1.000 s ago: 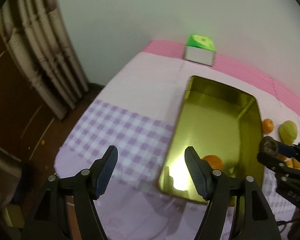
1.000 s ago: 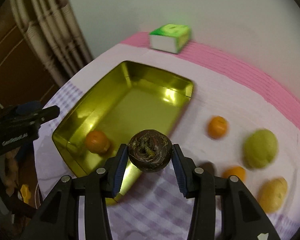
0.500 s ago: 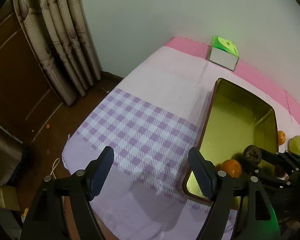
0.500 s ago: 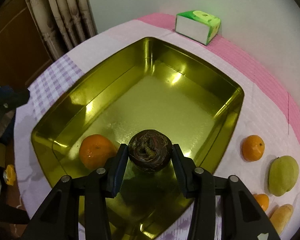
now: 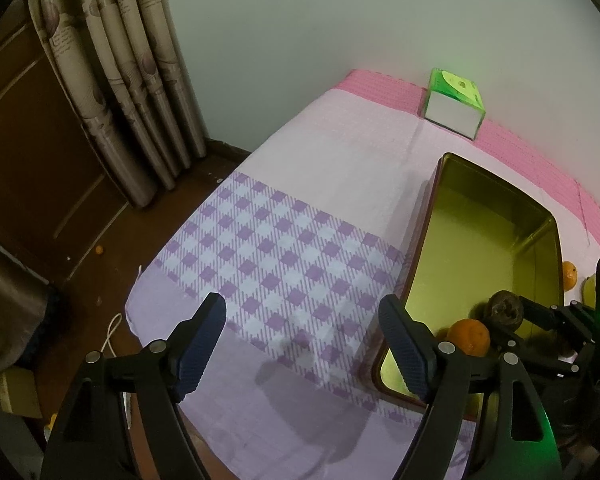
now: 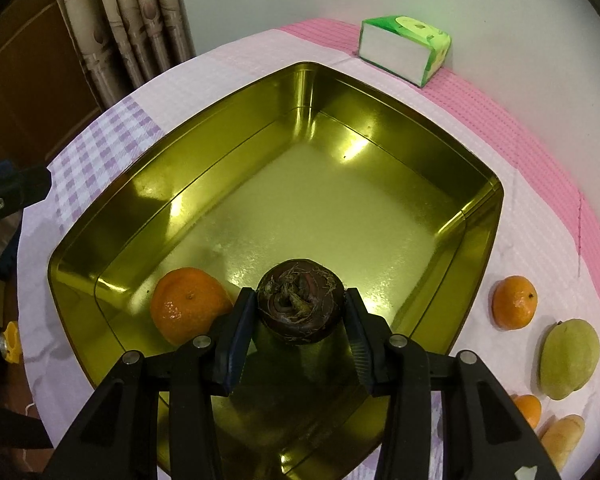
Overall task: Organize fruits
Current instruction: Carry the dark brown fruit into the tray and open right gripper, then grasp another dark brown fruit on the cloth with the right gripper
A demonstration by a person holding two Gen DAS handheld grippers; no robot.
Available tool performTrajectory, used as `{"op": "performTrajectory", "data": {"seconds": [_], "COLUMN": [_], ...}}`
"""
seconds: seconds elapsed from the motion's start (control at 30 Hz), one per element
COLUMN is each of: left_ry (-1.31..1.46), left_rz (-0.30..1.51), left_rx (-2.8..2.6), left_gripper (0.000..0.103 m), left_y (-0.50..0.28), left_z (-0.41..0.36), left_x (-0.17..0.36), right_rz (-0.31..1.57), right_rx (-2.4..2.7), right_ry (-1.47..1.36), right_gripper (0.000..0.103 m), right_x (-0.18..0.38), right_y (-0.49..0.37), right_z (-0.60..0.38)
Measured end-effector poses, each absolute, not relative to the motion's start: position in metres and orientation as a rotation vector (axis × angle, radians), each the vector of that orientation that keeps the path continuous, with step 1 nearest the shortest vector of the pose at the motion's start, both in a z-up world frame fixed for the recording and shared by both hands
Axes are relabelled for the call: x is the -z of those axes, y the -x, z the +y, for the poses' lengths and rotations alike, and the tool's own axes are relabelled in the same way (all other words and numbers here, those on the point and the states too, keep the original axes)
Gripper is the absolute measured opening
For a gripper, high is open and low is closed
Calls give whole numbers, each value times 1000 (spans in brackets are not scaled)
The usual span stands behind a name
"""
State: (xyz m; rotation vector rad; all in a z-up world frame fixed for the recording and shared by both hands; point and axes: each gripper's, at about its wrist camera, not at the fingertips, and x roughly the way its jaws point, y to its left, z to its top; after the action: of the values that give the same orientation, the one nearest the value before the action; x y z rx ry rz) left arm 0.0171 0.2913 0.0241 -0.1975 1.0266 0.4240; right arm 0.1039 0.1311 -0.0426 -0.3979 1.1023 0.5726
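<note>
Here the right gripper (image 6: 300, 316) clamps a dark, round, rough-skinned fruit (image 6: 300, 306) across its middle, low over the gold metal tin's (image 6: 480, 240) near end; likely firm, grippy. The left gripper (image 5: 302, 344) gapes empty.

From where I stand, nothing can be read. The green-and-white box (image 6: 404, 50) near the wall carries printed shapes on its top, but they are too small and blurred to make out any words.
</note>
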Motion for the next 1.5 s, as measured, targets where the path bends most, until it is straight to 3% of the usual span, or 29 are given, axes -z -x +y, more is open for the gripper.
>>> {"op": "performTrajectory", "data": {"seconds": [0.7, 1.13, 1.5], "left_ry": [148, 130, 116], "left_rz": [989, 997, 1011], "left_rx": [-330, -301, -301], "left_gripper": [80, 81, 81], "left_y": [-19, -21, -22], "left_z": [271, 264, 261], "left_x": [-31, -30, -27], "right_rz": [1033, 1017, 1106], "right_rx": [-566, -378, -196], "right_ry": [306, 173, 79], "right_gripper": [49, 49, 49], "right_x": [11, -23, -3], "right_y": [-95, -63, -32], "right_z": [108, -32, -130]}}
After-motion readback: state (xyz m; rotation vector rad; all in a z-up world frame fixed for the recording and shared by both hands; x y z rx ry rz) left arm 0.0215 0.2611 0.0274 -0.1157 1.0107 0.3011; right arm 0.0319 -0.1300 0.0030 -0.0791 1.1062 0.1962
